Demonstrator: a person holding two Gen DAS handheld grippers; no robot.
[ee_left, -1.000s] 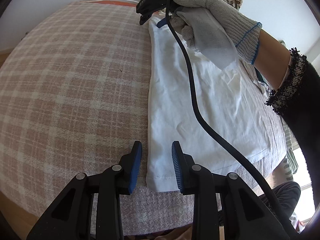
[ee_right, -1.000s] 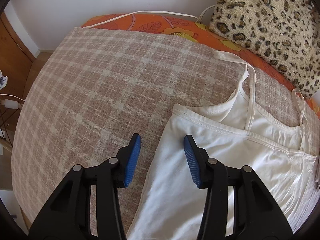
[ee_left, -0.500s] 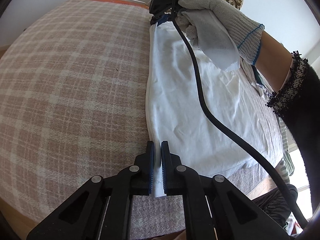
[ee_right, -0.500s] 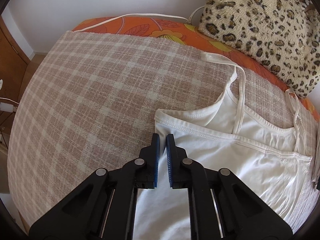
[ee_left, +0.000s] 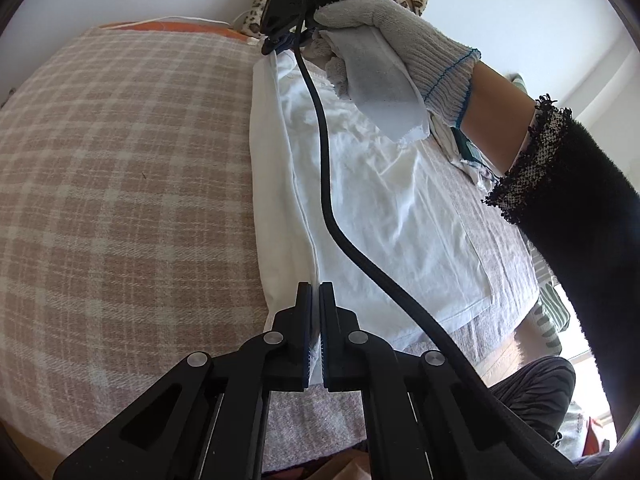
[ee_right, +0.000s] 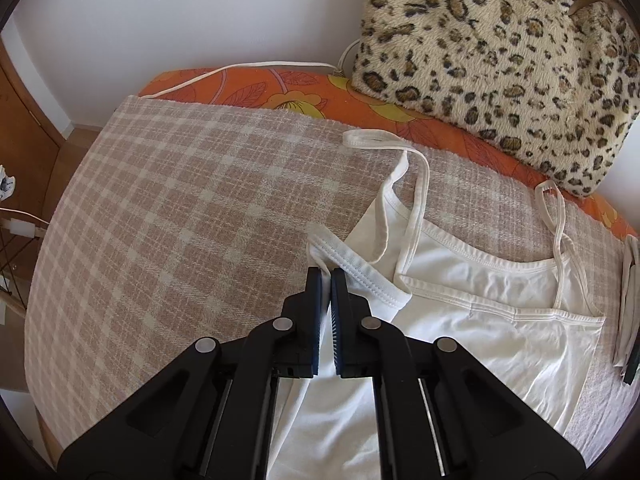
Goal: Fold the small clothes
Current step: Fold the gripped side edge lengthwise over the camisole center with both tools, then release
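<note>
Both corners pinched, first fold about to happen

White top (ee_right: 472, 320) lies flat on the bed (ee_right: 180, 208); left hand-held gripper (ee_left: 315, 336) is clamped on its hem corner, right hand-held gripper (ee_right: 326, 312) on the armpit corner. Looks like next is carrying that side edge across evenly, no bunching.

The camisole (ee_right: 480, 320) is lying on the checked blanket (ee_right: 180, 208), toward its right side; its straps are pointing toward the leopard-print cushion (ee_right: 500, 40), which is sitting behind the blanket on the flowered sheet (ee_right: 280, 92) against the wall
</note>
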